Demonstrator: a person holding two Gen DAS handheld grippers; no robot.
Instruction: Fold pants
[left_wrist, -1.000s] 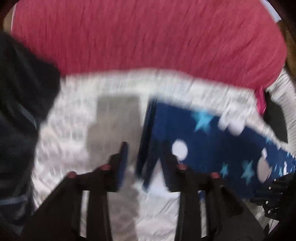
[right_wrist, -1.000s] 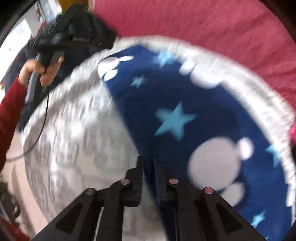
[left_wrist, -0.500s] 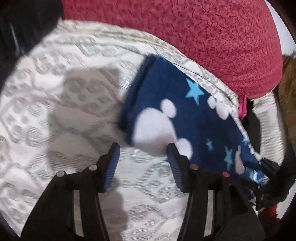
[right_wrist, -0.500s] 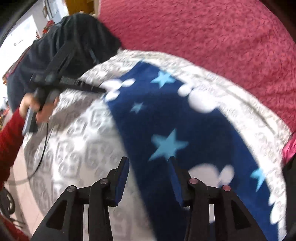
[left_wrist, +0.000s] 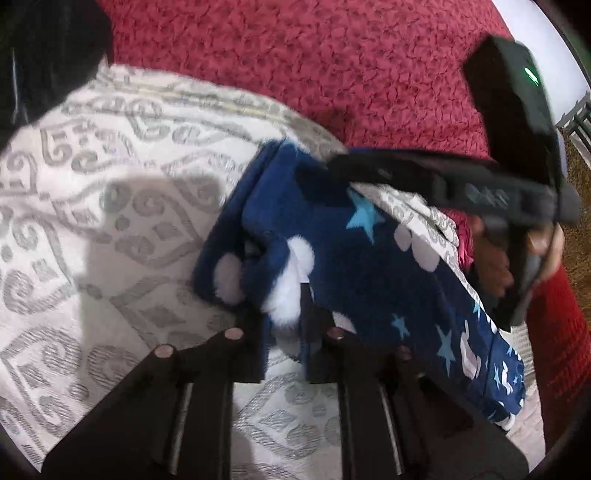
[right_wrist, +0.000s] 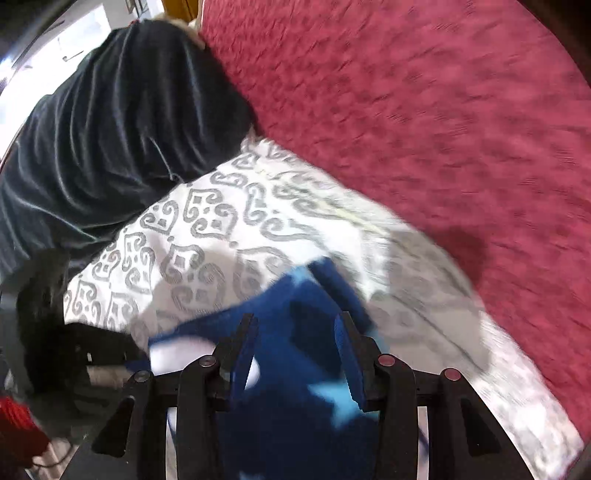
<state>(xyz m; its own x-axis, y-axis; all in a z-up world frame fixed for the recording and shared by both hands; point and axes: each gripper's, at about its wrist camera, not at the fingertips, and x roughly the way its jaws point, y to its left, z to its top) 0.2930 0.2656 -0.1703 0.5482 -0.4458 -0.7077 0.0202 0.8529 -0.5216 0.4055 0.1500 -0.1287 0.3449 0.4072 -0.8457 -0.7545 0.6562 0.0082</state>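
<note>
The pants (left_wrist: 351, 266) lie on the patterned sheet (left_wrist: 110, 206) in a long narrow strip, so the lengthwise fold looks done and the crosswise folds remain. The left tongs (left_wrist: 282, 325), wide apart half a second ago, now clamp the near corner. The right tongs (right_wrist: 295, 347) straddle the cloth, spread.

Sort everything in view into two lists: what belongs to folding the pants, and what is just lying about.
Part of the job:
- blue star-print pants
- left gripper, closed on the pants' near end
- right gripper, open around the pants
- white patterned cloth under them

Just lying about:
- red bedspread
- dark garment
</note>
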